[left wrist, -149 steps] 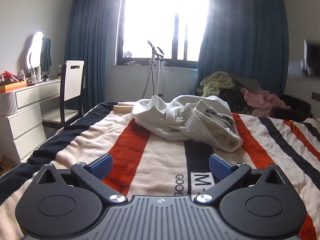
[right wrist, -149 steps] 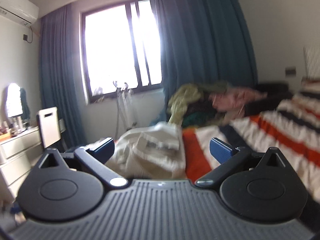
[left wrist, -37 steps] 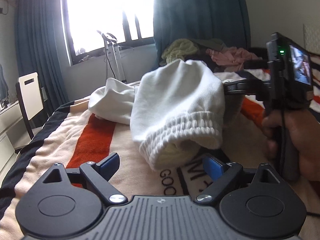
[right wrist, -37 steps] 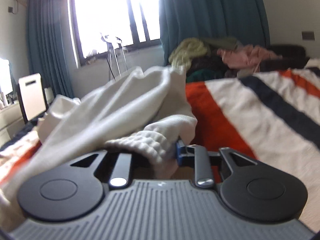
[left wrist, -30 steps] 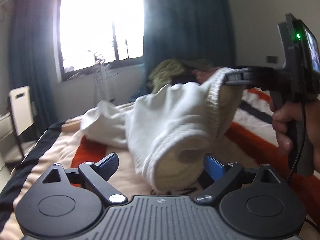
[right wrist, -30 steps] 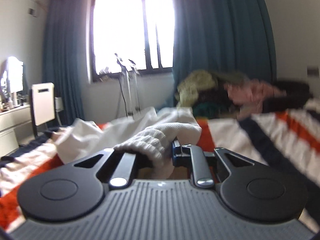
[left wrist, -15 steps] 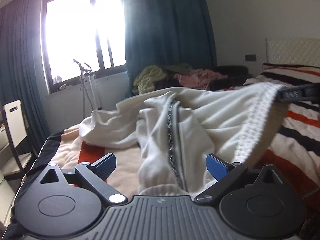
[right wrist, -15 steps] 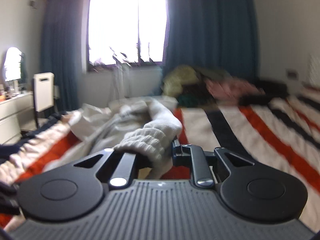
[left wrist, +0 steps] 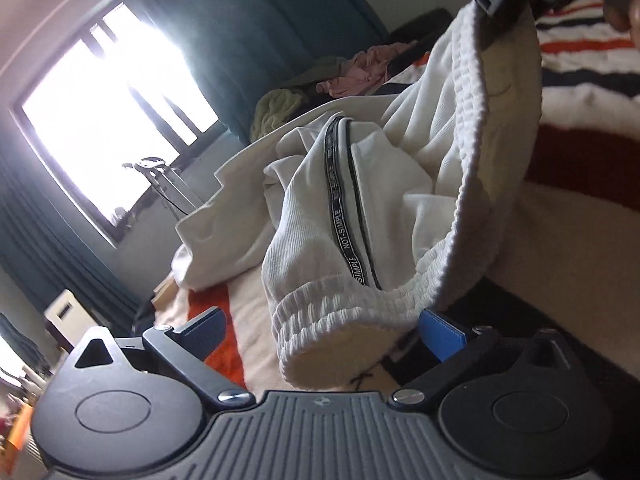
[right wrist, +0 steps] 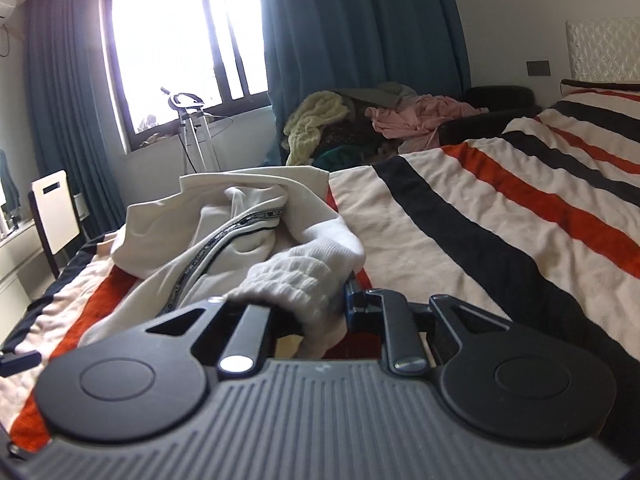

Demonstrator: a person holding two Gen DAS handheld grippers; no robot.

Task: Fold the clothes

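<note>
The right gripper (right wrist: 316, 312) is clamping the ribbed waistband (right wrist: 296, 276) of a pair of white trousers (right wrist: 208, 232), its jaws drawn together on the bunched elastic; this hold is evidently serving to lift one corner of the garment so it can be spread before folding. The left gripper (left wrist: 324, 332) is sitting with its jaws wide apart, the opposite part of the waistband (left wrist: 344, 312) hanging between its blue pads (left wrist: 442, 334) but not pinched; it appears positioned to take the second corner. The trousers are lying partly raised, partly heaped on the striped blanket (right wrist: 500, 216) toward the foot edge of the bed, the black side stripe (left wrist: 344, 216) twisted, indicating the legs are not yet aligned. Folding proper is judged not begun.
</note>
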